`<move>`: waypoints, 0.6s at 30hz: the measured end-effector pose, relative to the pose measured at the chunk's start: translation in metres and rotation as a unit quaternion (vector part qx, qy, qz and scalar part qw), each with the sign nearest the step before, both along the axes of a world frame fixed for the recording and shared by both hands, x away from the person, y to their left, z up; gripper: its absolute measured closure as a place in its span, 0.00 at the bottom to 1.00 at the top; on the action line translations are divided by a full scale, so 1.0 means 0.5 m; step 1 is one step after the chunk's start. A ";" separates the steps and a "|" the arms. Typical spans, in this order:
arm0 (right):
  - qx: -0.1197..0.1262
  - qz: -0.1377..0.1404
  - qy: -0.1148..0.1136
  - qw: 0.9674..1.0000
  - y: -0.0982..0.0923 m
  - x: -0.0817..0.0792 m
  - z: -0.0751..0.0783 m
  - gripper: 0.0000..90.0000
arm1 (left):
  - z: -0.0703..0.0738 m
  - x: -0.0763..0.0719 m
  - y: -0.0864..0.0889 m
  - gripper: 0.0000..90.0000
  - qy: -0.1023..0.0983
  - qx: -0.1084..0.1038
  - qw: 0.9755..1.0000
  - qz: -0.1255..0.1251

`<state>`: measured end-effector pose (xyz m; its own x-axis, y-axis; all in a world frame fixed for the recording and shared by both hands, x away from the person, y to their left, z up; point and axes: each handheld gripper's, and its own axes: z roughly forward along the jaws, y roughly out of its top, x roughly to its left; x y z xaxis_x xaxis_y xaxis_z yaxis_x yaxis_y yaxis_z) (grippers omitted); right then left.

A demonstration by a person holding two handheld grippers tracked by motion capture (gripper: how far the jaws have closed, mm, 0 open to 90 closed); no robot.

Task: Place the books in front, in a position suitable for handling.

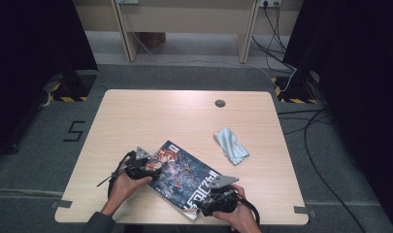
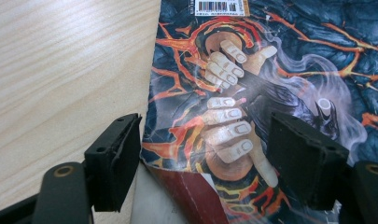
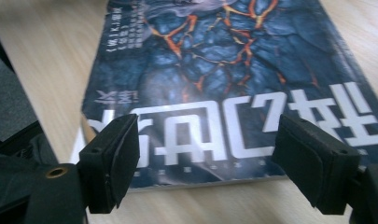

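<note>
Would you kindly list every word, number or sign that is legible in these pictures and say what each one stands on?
"5": dark numeral on the grey floor left of the table.
Large white title characters on the book's cover: stylised, not readable with certainty.
Small white lines of text near the cover's edge: blurred.
Barcode label on the cover: digits too small.

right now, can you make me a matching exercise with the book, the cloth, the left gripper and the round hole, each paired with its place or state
Things:
1. book
2. cloth
3. left gripper
4. round hole

Places or states:
A. near the table's far edge
B. lying flat, dark blue cover with orange streaks
C. crumpled, grey, right of the book
D. open at the book's left corner, where the cover lifts

Pairs: 1-B, 2-C, 3-D, 4-A
</note>
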<state>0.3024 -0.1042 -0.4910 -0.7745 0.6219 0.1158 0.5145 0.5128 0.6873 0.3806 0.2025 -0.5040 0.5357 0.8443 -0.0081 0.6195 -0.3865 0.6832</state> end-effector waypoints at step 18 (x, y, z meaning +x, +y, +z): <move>-0.036 0.056 -0.006 0.998 0.059 -0.038 -0.015 0.24 | 0.010 -0.028 0.006 0.28 0.015 0.029 0.999 0.011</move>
<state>0.2832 -0.0746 -0.4985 -0.8408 0.5375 0.0644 0.4428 0.6145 0.6530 0.3664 0.2057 -0.4989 0.5175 0.8553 0.0250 0.6476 -0.4106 0.6419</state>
